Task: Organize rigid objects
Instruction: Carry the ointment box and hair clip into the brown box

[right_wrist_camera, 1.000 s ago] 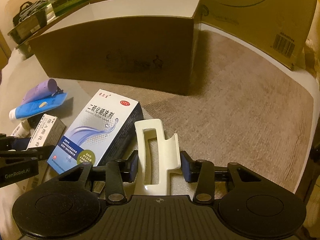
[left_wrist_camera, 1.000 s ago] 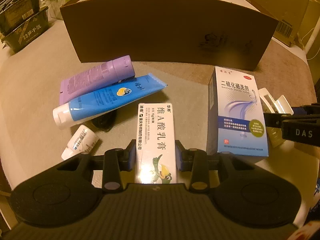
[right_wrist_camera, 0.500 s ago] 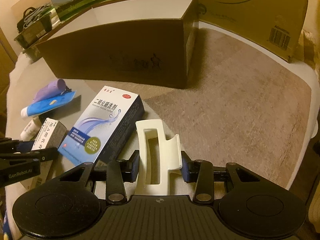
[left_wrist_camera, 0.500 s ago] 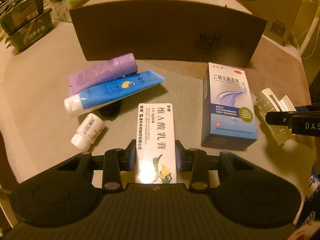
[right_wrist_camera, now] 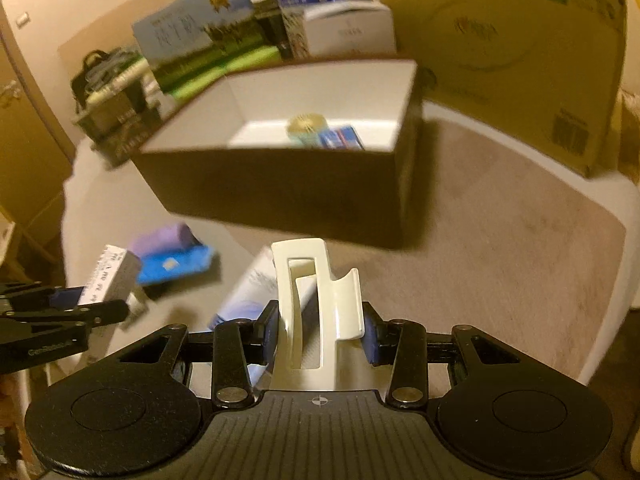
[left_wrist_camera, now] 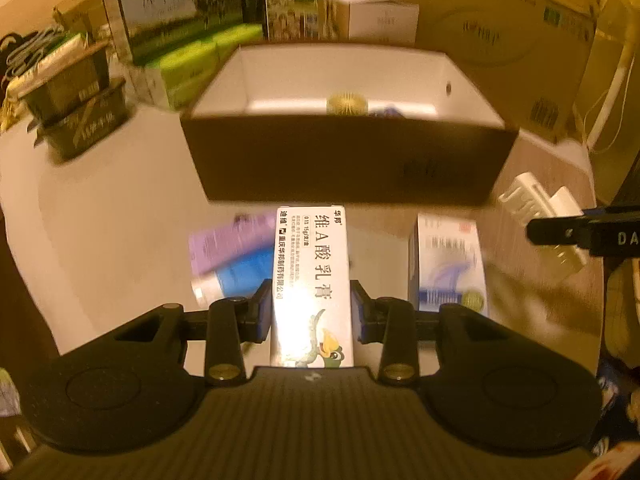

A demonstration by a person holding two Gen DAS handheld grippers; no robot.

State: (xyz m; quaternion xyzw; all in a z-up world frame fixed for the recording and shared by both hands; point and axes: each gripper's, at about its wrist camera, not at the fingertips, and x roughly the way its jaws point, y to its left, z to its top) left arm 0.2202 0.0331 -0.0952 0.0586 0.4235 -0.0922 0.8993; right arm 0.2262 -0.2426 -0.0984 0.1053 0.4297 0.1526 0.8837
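My left gripper (left_wrist_camera: 311, 312) is shut on a slim white ointment box (left_wrist_camera: 312, 272) with black characters and a bird picture, held above the table. My right gripper (right_wrist_camera: 320, 334) is shut on a cream plastic hair claw (right_wrist_camera: 312, 300); in the left wrist view that hair claw (left_wrist_camera: 540, 220) shows at the right. Ahead stands an open brown cardboard box (left_wrist_camera: 352, 160) with a white inside, holding a gold-topped item (right_wrist_camera: 306, 128) and a blue pack (right_wrist_camera: 340, 138). Below lie a purple tube (left_wrist_camera: 228, 244), a blue tube (left_wrist_camera: 240, 276) and a blue-and-white medicine box (left_wrist_camera: 448, 268).
Milk cartons and green cases (left_wrist_camera: 180, 40) are stacked behind the brown box, with dark trays (left_wrist_camera: 76, 108) at the left. A large tan carton (right_wrist_camera: 520, 52) stands at the back right. The table edge (right_wrist_camera: 600, 320) curves off at the right.
Both grippers have risen with the ointment box and the hair claw in them. The inside of the brown box has come into view, and the items on the table look smaller and lower.
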